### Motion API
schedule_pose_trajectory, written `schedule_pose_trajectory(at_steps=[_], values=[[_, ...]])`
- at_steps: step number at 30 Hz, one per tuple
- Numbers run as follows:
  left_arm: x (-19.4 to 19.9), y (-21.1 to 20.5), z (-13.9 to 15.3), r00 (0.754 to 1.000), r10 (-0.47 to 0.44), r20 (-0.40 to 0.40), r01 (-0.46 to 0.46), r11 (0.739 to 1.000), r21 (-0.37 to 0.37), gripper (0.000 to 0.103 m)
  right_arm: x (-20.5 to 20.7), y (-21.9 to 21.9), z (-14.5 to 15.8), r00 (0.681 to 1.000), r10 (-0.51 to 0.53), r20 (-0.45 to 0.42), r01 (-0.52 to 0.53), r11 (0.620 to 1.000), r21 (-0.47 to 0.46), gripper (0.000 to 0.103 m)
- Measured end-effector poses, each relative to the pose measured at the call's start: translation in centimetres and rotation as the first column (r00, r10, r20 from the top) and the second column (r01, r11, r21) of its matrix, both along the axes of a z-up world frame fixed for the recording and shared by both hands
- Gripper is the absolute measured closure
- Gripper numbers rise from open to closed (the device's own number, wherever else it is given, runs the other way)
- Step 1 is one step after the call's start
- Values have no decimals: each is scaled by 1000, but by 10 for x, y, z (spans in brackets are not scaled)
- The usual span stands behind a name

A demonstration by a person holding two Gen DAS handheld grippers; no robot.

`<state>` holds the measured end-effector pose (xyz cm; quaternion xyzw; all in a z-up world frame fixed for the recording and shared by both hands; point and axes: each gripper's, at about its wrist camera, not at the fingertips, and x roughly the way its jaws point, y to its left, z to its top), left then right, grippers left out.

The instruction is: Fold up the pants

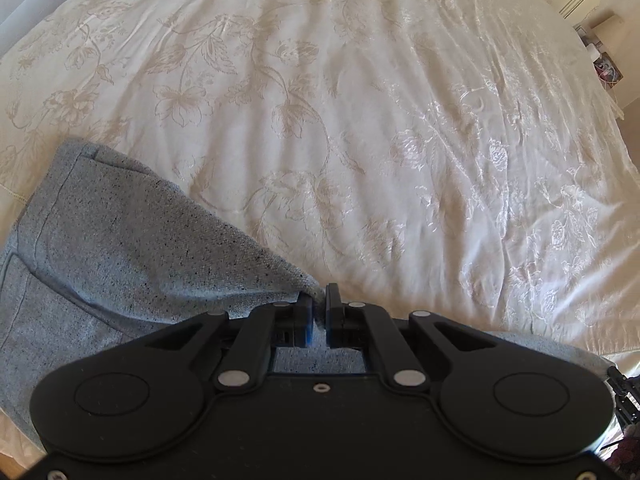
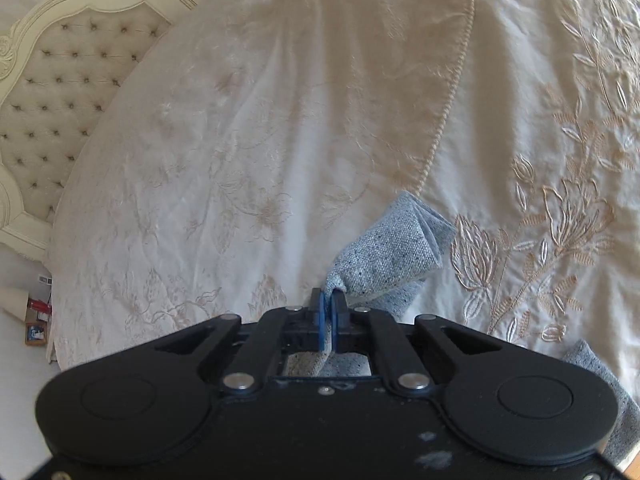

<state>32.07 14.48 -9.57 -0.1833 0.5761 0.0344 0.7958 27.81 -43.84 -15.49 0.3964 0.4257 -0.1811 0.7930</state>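
Observation:
The grey speckled pants (image 1: 120, 256) lie on the cream bedspread at the lower left of the left wrist view. My left gripper (image 1: 319, 304) is shut on a pinched edge of the fabric, which runs back under the gripper body. In the right wrist view, my right gripper (image 2: 329, 300) is shut on another part of the pants (image 2: 392, 248); a bunched fold sticks out past the fingertips to the right. More grey cloth (image 2: 600, 380) shows at the lower right, under the gripper body.
The embroidered cream bedspread (image 1: 360, 120) fills both views. A tufted cream headboard (image 2: 60, 92) stands at the left of the right wrist view. A nightstand with small items (image 2: 36, 316) sits beside the bed, low on the left.

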Motion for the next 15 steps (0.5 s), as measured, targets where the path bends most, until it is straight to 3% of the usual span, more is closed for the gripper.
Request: schedule_pose_trajectory(at_steps=[5, 9, 13, 15], values=[[-1, 13, 41, 995, 21, 95, -21, 1000, 4, 96, 12, 8, 64, 987, 81, 136, -77, 996, -33, 98], [-39, 31, 81, 983, 14, 182, -13, 1000, -7, 96, -23, 11, 109, 962, 135, 235, -125, 990, -59, 98], [-112, 43, 83, 978, 11, 210, -3, 999, -39, 96, -83, 20, 118, 962, 171, 215, -154, 984, -90, 98], [-151, 43, 68, 982, 2, 189, 6, 999, -39, 96, -117, 26, 106, 969, 203, 142, -182, 972, -148, 98]])
